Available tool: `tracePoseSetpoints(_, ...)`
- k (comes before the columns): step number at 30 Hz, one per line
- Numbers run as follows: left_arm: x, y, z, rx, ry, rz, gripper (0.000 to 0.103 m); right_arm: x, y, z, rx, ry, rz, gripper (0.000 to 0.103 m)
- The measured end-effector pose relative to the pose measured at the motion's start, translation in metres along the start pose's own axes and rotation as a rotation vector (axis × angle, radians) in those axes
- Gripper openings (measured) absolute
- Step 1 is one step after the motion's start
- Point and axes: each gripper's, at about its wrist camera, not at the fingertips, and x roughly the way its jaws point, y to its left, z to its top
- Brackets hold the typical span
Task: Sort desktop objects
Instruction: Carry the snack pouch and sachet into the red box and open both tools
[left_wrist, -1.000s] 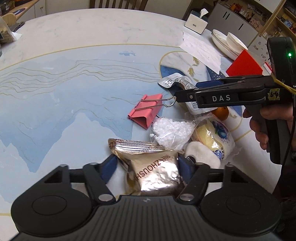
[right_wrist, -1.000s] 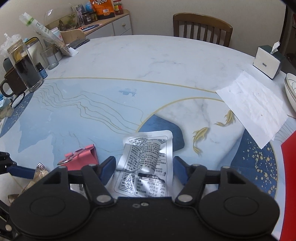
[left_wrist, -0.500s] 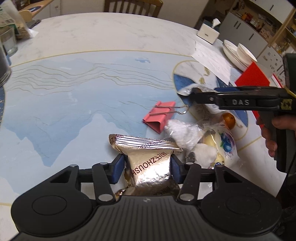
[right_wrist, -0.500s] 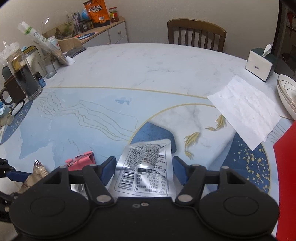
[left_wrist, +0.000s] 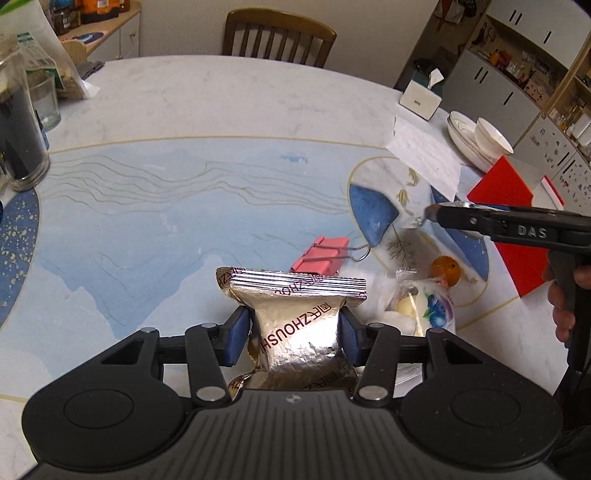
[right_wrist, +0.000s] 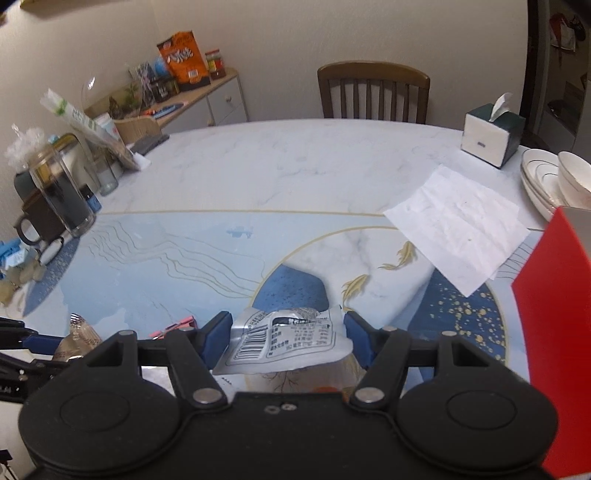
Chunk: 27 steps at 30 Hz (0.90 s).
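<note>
You have both grippers loaded: your left gripper (left_wrist: 294, 332) has just been closing and its blue pads now pinch the crinkled gold-silver foil snack packet (left_wrist: 295, 314) across its middle, jaws fairly narrow, packet raised off the pale blue-and-white marble-pattern round table (left_wrist: 184, 206); your right gripper (right_wrist: 286, 341) sits about half open but clamped on the flat white-and-silver printed sachet (right_wrist: 284, 338), also clear of the table. Risks: the foil packet is slick and puffy, so a squeeze across the belly can let it squirt out or rotate if you swing fast; the sachet is thin and droops between the pads, so it can slide out edge-first. In the left wrist view the right gripper's fingers run close beside the remaining pile, so a low pass could drag the pink metal binder clip (left_wrist: 321, 254), the small orange ball (left_wrist: 446, 269) or the clear bag with blueberry print (left_wrist: 428, 306). Cannot tell where the sorting destination is. Room: the far half of the table is bare and wide open; the left edge is crowded with the glass jar of dark liquid (right_wrist: 61, 195), the right edge with the stacked white plates and bowl (right_wrist: 554, 181), the white tissue sheet (right_wrist: 458, 225) and the red flat box (right_wrist: 554, 332); keep transfers high and through the middle
</note>
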Motion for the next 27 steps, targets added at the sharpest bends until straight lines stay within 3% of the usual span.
tracePoseSetpoints(11, -0.017, -0.022, 0.009, -0.006, -0.054, -0.009, 0.05, -0.051, -0.024, -0.006, 0.045, -0.075, 0.025, 0.065)
tracePoseSetpoints(27, -0.012, -0.116, 0.03, 0.095, -0.091, -0.059, 0.05, -0.129, -0.086, -0.007, 0.082, -0.182, 0.009, 0.065)
